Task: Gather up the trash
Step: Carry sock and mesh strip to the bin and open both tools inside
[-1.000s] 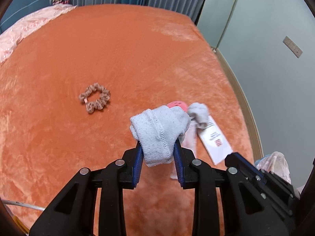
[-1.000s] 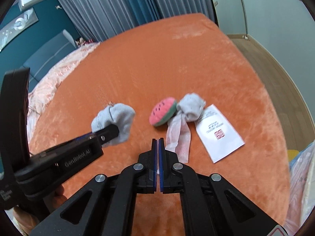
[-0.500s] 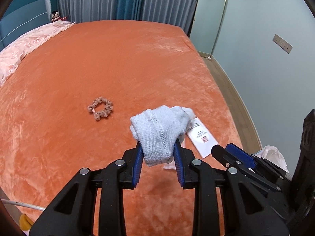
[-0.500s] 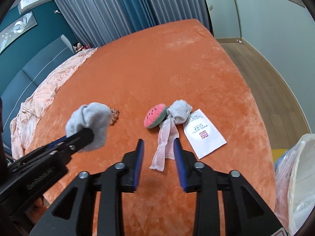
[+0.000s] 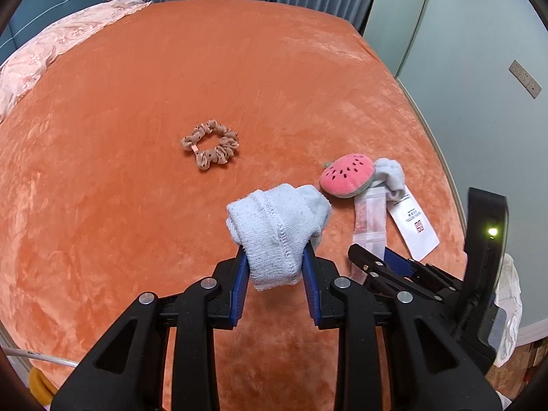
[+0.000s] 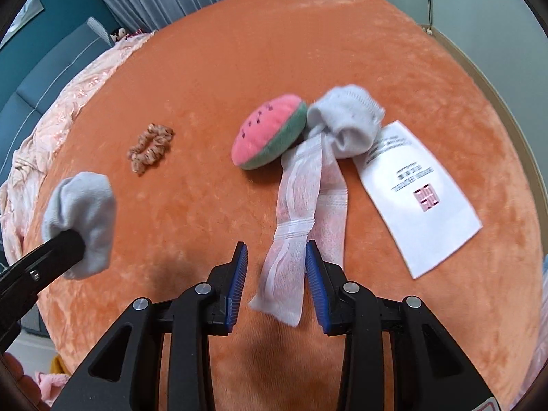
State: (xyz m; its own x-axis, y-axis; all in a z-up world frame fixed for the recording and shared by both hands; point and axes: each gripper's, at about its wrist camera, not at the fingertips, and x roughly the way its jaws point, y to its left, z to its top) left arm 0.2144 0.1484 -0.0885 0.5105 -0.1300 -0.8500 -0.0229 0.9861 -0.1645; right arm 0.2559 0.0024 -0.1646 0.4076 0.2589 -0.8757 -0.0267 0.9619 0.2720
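Observation:
My left gripper (image 5: 274, 257) is shut on a balled grey sock (image 5: 277, 229), held above the orange bed; the sock also shows in the right wrist view (image 6: 82, 212). My right gripper (image 6: 275, 257) is open and low over the bed, its jaws on either side of a crumpled clear plastic wrapper (image 6: 301, 212). The wrapper (image 5: 371, 219) lies beside a white printed paper packet (image 6: 418, 191). A second grey sock (image 6: 346, 120) rests on the wrapper's far end, next to a watermelon plush toy (image 6: 270, 130).
A tan dotted scrunchie (image 5: 210, 145) lies left of the toy on the orange bedspread (image 5: 137, 102). A pink quilt (image 5: 51, 44) covers the far left. The bed's right edge drops to a wooden floor. A white plastic bag (image 5: 510, 294) sits beyond that edge.
My right gripper has opened, then moved forward and down until its jaws flank the wrapper. My left gripper has kept the sock and swung to face the scrunchie and toy.

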